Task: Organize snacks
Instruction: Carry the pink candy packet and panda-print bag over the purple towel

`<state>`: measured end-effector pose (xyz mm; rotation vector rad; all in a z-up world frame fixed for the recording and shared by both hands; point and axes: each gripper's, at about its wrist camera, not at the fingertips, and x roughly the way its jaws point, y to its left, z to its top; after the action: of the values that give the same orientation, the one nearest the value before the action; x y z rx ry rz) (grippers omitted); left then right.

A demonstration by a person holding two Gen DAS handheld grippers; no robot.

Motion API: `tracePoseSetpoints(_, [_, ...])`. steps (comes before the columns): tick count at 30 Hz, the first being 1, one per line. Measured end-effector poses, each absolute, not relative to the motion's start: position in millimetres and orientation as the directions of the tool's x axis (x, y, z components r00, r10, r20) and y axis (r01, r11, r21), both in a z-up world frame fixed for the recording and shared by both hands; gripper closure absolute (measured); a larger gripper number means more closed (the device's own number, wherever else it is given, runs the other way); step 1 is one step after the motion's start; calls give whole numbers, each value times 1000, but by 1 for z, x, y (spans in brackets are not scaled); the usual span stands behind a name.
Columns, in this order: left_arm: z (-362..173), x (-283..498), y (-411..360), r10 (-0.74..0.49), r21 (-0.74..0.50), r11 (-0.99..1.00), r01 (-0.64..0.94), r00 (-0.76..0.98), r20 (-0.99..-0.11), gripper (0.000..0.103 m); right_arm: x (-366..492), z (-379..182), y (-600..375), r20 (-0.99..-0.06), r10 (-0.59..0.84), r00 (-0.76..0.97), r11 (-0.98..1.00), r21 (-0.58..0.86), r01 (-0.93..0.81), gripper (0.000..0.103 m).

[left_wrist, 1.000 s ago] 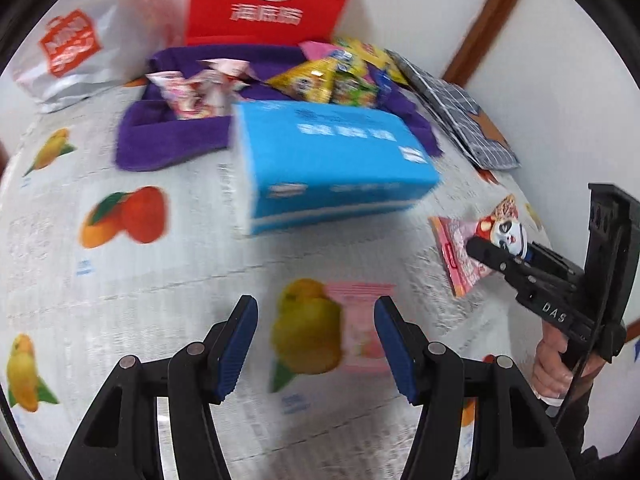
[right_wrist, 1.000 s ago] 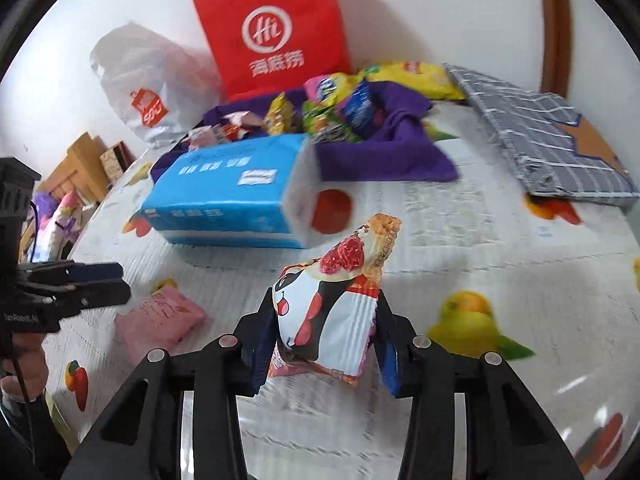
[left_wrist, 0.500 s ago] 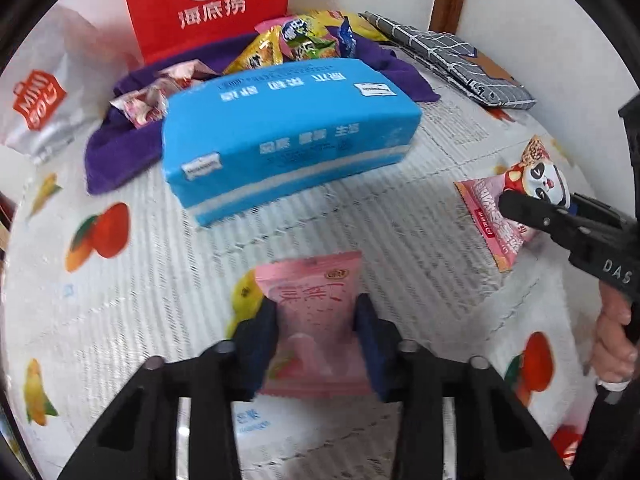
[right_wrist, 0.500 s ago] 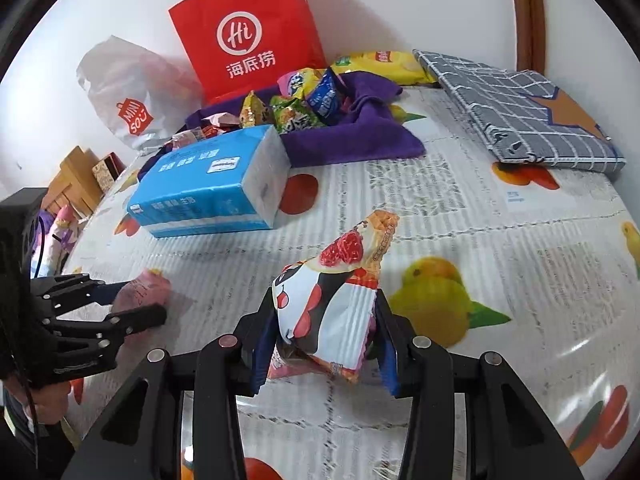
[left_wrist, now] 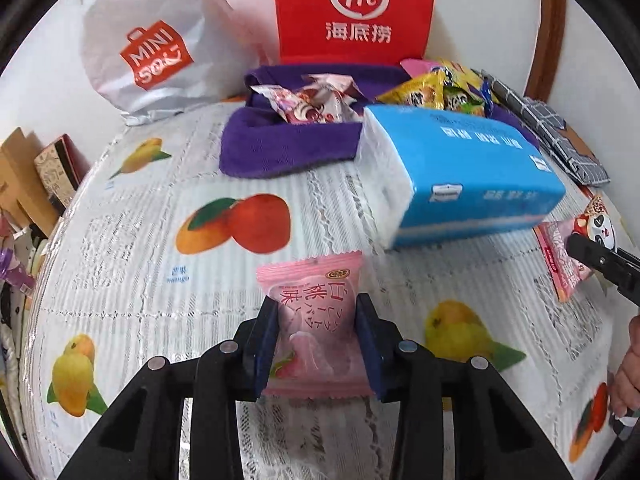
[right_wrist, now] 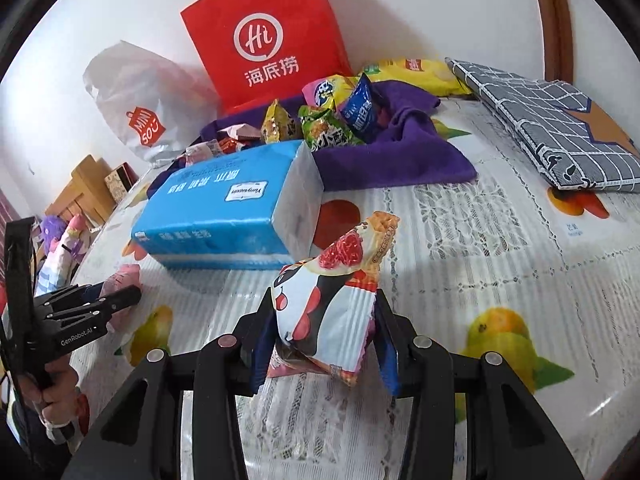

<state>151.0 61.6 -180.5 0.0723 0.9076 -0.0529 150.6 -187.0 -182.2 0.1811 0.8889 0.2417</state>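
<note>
The blue tissue pack [left_wrist: 472, 172] hides the near edge of the purple cloth [left_wrist: 280, 148] and the lower parts of the snack packets [left_wrist: 436, 92] heaped on it. The red paper bag [left_wrist: 354, 8] is cut off by the left wrist view's top edge. In that view the right gripper [left_wrist: 600, 264] runs off the right edge, covering part of the panda snack packet [left_wrist: 568, 256].
</note>
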Motion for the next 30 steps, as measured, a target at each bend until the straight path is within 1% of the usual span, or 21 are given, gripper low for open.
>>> tracePoseSetpoints(3, [-181,153,61,-5,44,997,60,644,-765,66,150,-184,-189,-729,286,622,956,265,-128,58])
tracePoseSetpoints(8, [-182,152,62,-14,30,998,57,644,-765,66,153,-185,-191,-728,311,611,947,294,-132,58])
tracePoseSetpoints(12, [-182,150,62,-19,27,998,63,642,-766,66,153,-186,-189,-732,309,607,948,288,-135,58])
tracePoseSetpoints(17, [-182,151,63,-21,17,998,54,640,-768,66,155,-189,-195,-730,333,597,937,328,-121,58])
tracePoseSetpoints(21, [-183,151,63,-23,16,998,55,640,-768,65,154,-190,-195,-728,325,603,938,330,-107,58])
tracePoseSetpoints(27, [-183,151,62,-28,11,998,57,638,-770,63,155,-194,-204,-707,376,599,909,408,-88,59])
tracePoseSetpoints(30, [-183,152,62,-29,10,998,58,638,-770,62,156,-192,-199,-721,356,594,922,376,-96,59])
